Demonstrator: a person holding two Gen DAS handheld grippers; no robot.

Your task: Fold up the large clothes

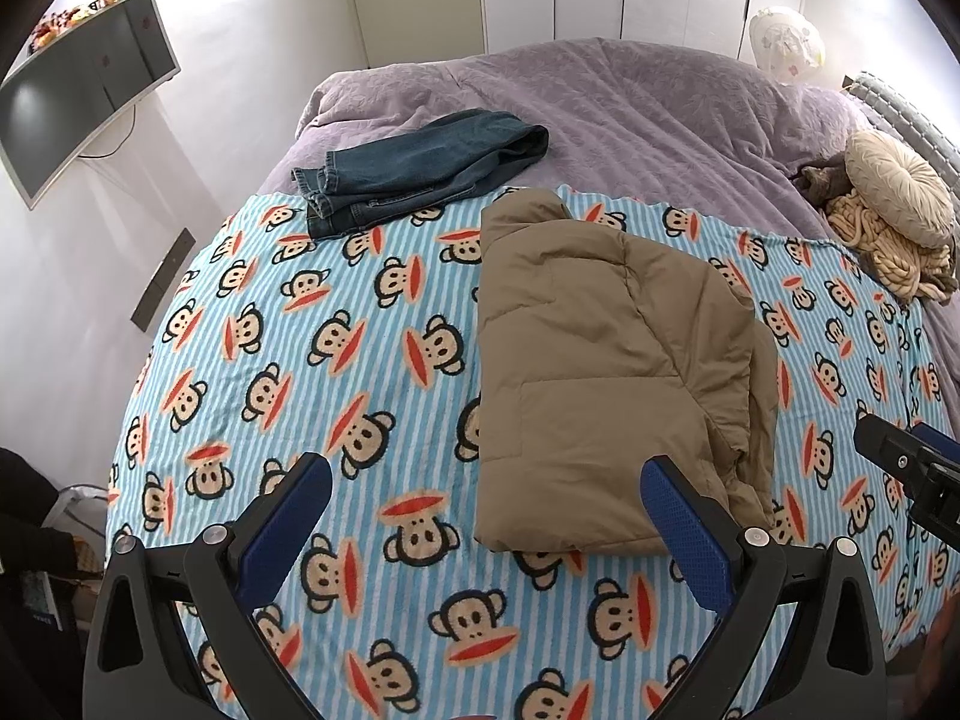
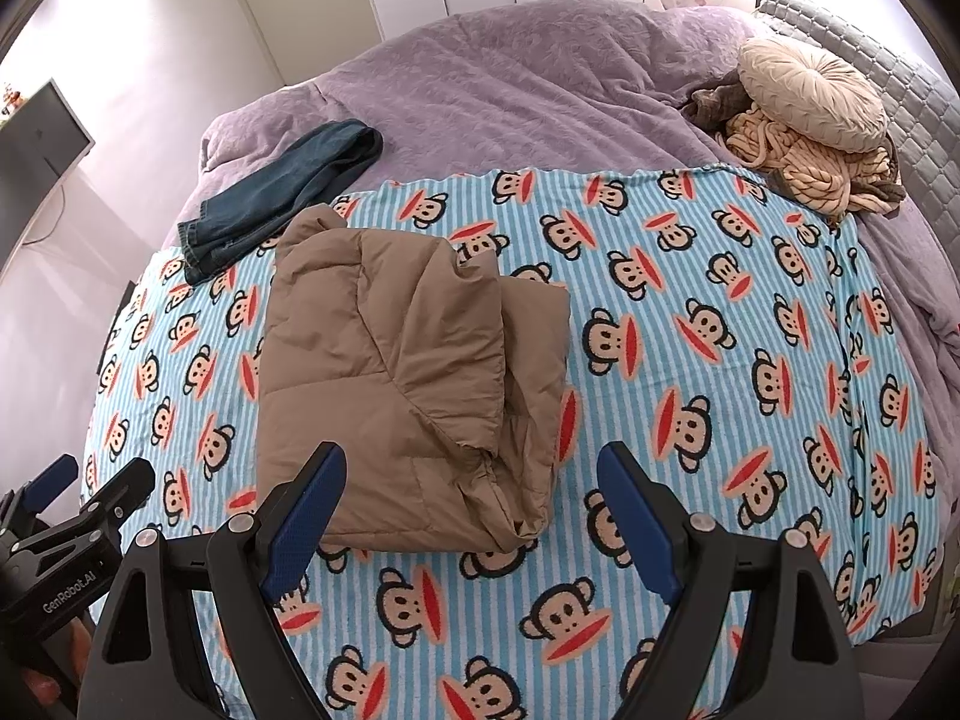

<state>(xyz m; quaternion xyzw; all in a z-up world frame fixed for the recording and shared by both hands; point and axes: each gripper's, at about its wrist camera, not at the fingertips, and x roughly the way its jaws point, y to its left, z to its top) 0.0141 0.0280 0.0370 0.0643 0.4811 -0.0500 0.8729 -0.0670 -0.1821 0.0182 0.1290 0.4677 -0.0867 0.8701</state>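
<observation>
Tan jacket (image 1: 606, 372): folded bundle on bed (image 1: 630, 96), long axis running up-frame, directly ahead of both grippers. Left gripper (image 1: 486, 498) and right gripper (image 2: 471, 480): fingers wide, empty; right nearer.

Bright, even daylight; strong fisheye warp in both wrist views.

Soft light with faint shadows, white walls (image 1: 240, 60) nearly washed out, mild glare on the monitor (image 1: 78, 102). Centre is sharp; straight lines bow toward the rim, and dark vignette fills every corner.
</observation>
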